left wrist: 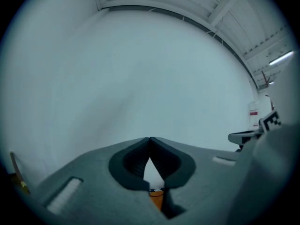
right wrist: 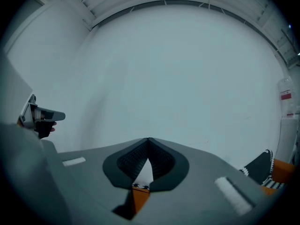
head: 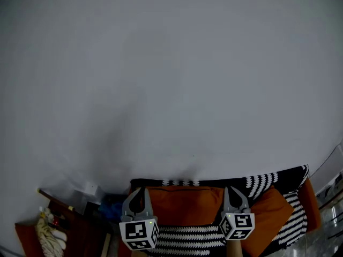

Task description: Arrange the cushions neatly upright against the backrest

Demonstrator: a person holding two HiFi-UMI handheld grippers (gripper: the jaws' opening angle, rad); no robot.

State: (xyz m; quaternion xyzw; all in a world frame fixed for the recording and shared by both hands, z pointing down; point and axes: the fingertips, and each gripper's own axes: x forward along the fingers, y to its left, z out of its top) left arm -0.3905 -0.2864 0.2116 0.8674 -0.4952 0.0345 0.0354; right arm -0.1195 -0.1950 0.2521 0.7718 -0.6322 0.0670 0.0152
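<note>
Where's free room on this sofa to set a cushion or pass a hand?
Free: the striped fabric between the left hand-held gripper and right hand-held gripper, in front of the centre orange cushion; the air above the backrest, along the bare wall. Crowded: the right end, with a tilted orange cushion, and the cluttered side table at left.

A plain white wall (head: pixel 171 79) fills the view, with a brown wooden side table (head: pixel 69 221) at lower left.
</note>
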